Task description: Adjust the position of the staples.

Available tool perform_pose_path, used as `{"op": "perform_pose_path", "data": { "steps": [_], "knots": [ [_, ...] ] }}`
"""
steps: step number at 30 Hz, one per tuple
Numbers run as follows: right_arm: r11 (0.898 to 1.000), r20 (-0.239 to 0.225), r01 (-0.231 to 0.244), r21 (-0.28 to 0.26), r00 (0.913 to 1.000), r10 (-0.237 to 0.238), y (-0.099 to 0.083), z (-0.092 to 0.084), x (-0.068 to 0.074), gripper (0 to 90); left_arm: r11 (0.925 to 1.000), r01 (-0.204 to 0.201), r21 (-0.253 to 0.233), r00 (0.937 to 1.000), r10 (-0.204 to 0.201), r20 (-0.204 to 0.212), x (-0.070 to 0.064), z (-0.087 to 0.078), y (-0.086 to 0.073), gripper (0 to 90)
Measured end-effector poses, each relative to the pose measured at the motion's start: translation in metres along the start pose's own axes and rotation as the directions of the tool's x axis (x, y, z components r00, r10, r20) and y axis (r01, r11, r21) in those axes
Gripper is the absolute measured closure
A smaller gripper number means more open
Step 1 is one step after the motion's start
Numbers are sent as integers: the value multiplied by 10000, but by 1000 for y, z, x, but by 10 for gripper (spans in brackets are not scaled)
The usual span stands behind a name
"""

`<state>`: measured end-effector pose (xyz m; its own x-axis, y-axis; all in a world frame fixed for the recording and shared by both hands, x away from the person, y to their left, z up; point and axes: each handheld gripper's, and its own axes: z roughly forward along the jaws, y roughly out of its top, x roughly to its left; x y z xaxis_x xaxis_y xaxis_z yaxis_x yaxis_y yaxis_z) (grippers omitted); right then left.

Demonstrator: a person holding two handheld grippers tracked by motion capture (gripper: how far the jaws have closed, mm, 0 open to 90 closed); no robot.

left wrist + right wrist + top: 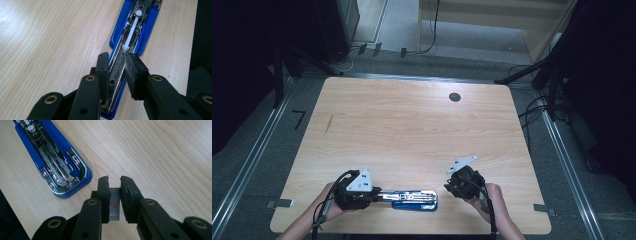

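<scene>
One stapler [412, 200] (opened flat), one staple strip [114, 205], two grippers.

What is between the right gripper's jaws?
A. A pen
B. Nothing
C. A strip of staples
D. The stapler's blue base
C: in the right gripper view, the right gripper is shut on a grey strip of staples, while the opened blue stapler lies apart on the table.

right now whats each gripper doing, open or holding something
left gripper: shut on the open blue stapler's metal magazine arm.
right gripper: shut on a strip of staples.
</scene>
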<state>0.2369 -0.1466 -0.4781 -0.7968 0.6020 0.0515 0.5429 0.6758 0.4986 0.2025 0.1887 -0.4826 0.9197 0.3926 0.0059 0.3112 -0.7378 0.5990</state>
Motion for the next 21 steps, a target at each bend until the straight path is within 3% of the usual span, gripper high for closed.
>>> {"op": "perform_pose_path", "data": {
  "steps": [21],
  "knots": [
    [9991, -77, 353, -233, 9993, -355, 17, 0, 2, 798, 10000, 14, -59, 10000, -14, -19, 0, -1, -2, 741]
  ]
}}
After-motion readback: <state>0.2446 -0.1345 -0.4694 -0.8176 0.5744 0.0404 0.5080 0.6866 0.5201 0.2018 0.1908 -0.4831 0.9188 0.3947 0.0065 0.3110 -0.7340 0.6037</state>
